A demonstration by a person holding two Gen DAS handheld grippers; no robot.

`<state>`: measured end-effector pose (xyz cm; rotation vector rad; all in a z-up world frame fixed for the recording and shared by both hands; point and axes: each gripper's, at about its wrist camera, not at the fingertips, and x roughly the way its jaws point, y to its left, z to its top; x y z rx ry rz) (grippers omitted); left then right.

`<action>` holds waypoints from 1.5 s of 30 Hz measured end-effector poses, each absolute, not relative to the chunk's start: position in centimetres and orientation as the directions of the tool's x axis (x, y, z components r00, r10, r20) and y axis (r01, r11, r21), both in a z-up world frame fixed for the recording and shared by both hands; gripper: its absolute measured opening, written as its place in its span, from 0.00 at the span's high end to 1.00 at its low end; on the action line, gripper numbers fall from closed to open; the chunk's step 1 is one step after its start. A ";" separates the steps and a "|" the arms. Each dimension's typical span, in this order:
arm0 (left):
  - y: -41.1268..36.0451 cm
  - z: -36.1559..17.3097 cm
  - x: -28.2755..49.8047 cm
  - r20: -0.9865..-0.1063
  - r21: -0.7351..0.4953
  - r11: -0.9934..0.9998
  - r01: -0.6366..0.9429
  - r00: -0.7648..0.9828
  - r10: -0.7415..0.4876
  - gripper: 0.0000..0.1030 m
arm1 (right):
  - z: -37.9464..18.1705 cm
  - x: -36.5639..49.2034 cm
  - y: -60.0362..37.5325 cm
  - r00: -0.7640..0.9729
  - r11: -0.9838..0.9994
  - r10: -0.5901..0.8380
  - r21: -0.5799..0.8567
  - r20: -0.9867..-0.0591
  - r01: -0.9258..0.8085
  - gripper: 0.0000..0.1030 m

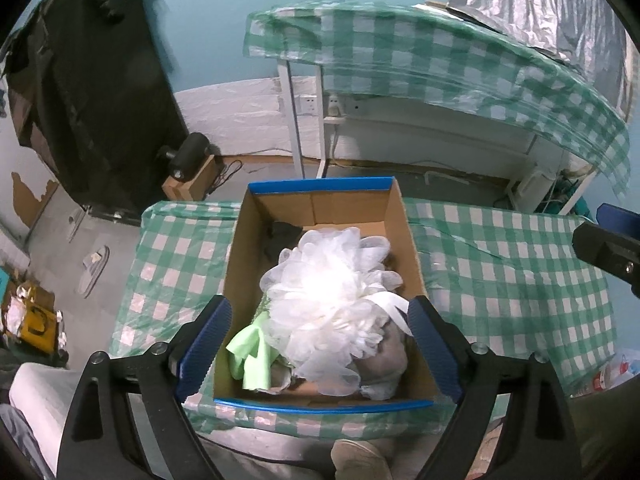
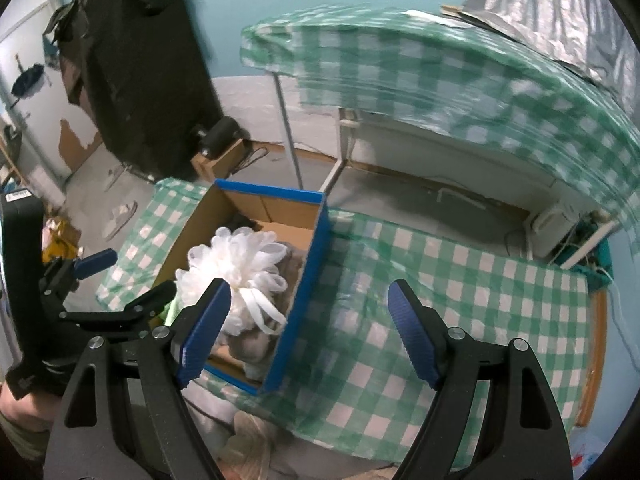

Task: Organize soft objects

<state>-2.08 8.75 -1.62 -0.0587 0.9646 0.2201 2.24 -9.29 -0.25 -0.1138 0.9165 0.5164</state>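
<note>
A blue-edged cardboard box (image 1: 412, 248) stands on the green checked table (image 1: 512, 280). In it lie a white mesh bath puff (image 1: 332, 296), a light green cloth (image 1: 250, 354), a grey soft item (image 1: 386, 356) and a dark item (image 1: 282, 234) at the back. My left gripper (image 1: 318, 346) is open and empty, above the box's near end. My right gripper (image 2: 308, 334) is open and empty, above the box's right wall (image 2: 298, 300). The puff (image 2: 236, 268) and the left gripper (image 2: 120, 280) show in the right wrist view.
A second checked table (image 1: 420, 52) stands behind, with crumpled silver sheeting (image 1: 540, 4) on it. Dark clothing (image 1: 96, 92) hangs at the left. Slippers (image 1: 94, 270) lie on the floor. The checked cloth right of the box (image 2: 460, 312) is bare.
</note>
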 end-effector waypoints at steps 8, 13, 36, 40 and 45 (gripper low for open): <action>7.2 0.0 -2.5 -0.776 0.085 0.971 -0.222 0.596 0.204 0.01 | -0.3 1.8 -12.0 0.520 0.885 0.374 0.129 -0.768 -0.446 0.22; 6.3 0.2 -2.5 -0.765 0.109 0.970 -0.217 0.604 0.221 0.01 | -0.2 1.7 -13.2 0.535 0.891 0.373 0.131 -0.758 -0.435 0.22; 4.1 -0.5 -1.8 -0.802 0.117 0.971 -0.207 0.558 0.215 0.01 | -1.2 2.2 -16.0 0.543 0.908 0.358 0.148 -0.759 -0.392 0.22; 4.1 -0.3 -1.7 -0.798 0.115 0.971 -0.211 0.563 0.217 0.01 | -1.2 2.2 -16.1 0.544 0.909 0.358 0.148 -0.759 -0.390 0.22; 4.1 -0.3 -1.8 -0.798 0.119 0.970 -0.210 0.561 0.219 0.01 | -1.2 2.2 -16.2 0.546 0.910 0.355 0.147 -0.759 -0.387 0.22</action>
